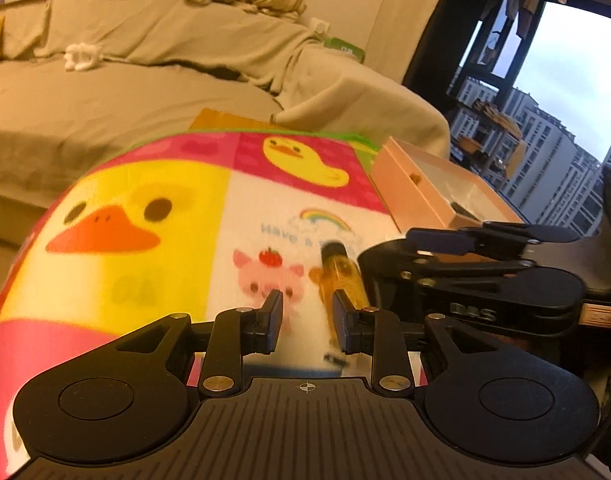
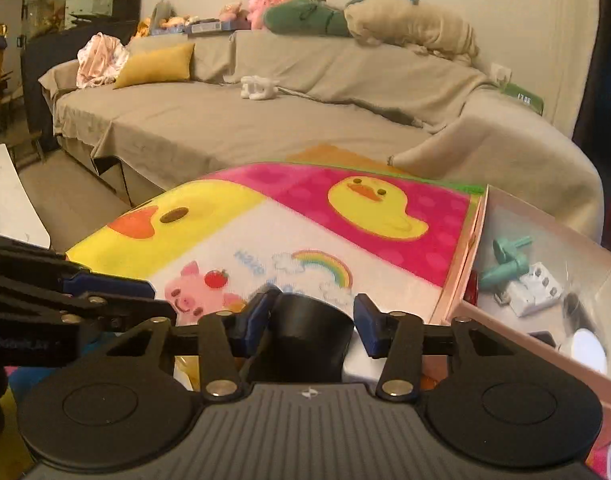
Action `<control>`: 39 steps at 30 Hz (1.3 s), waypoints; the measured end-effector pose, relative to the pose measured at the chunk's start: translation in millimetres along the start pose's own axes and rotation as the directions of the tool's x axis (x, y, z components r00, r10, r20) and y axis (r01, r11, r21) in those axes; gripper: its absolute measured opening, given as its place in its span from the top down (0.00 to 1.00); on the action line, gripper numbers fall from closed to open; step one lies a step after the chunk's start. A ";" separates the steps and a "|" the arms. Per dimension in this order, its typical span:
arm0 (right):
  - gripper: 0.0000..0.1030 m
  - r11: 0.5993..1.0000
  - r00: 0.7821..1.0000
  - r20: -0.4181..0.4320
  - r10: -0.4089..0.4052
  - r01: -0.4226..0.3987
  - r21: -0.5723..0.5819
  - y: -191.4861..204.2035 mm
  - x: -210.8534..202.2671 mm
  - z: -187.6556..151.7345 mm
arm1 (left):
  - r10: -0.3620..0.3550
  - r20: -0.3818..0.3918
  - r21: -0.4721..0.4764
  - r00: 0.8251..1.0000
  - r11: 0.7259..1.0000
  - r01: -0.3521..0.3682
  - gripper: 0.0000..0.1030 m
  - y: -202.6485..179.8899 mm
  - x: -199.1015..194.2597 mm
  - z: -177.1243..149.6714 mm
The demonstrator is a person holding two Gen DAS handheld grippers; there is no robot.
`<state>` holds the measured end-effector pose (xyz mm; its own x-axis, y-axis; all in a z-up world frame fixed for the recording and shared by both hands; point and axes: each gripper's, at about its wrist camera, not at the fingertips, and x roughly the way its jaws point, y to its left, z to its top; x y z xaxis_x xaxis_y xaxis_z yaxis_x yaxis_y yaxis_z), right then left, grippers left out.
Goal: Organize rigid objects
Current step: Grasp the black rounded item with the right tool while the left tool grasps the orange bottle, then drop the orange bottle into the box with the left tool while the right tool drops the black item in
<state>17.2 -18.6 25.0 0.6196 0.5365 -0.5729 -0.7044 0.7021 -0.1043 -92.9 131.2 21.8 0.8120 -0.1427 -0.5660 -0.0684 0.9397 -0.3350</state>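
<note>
A clear yellow lighter-like bottle with a black cap [image 1: 339,276] lies on the cartoon duck mat [image 1: 153,200], just ahead of my left gripper [image 1: 308,320], whose jaws stand apart and empty with the right finger touching it. My right gripper [image 2: 313,322] holds a black cylindrical object [image 2: 309,336] between its fingers, just left of the pink box [image 2: 465,252]. The box holds a teal tool [image 2: 505,268], a white block [image 2: 533,288] and a white round thing [image 2: 587,348]. The right gripper shows in the left wrist view [image 1: 465,276], beside the box [image 1: 401,188].
A sofa draped in beige cloth [image 2: 265,120] runs behind the mat, with a yellow cushion [image 2: 157,65] and plush toys on its back. A window with buildings [image 1: 565,120] is at the right. My left gripper's fingers [image 2: 105,284] reach in from the left.
</note>
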 end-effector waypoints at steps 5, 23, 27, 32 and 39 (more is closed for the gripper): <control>0.55 0.998 1.000 0.015 0.019 -0.018 -0.058 0.6 -38.3 -33.5 | -0.063 -0.048 -0.048 0.997 0.997 0.061 0.72 2.5 -1.6 -12.9; 0.21 0.921 0.966 -0.048 -0.254 0.257 0.293 -106.6 -99.9 -118.7 | -0.105 -0.050 0.150 0.993 0.982 0.112 0.70 -68.0 11.3 -8.6; 0.21 0.896 0.965 -0.069 -0.254 0.262 0.358 -117.3 -95.0 -122.8 | -0.037 -0.082 0.154 0.996 0.987 0.050 0.70 -63.7 -13.1 -7.8; 0.21 0.887 0.964 -0.073 -0.257 0.265 0.377 -118.7 -94.0 -124.7 | -0.038 -0.146 0.206 0.988 0.976 0.068 0.70 -82.7 -15.4 -19.3; 0.21 0.882 0.960 -0.049 -0.277 0.275 0.383 -116.3 -99.8 -125.3 | 0.063 -0.039 0.274 0.997 0.960 -0.050 0.69 -97.0 6.8 -11.8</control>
<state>-6.1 -212.4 -7.5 0.7730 0.2971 -0.5606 -0.3186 0.9459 0.0620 -87.6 35.4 41.5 0.7825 -0.0951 -0.6153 0.0527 0.9948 -0.0868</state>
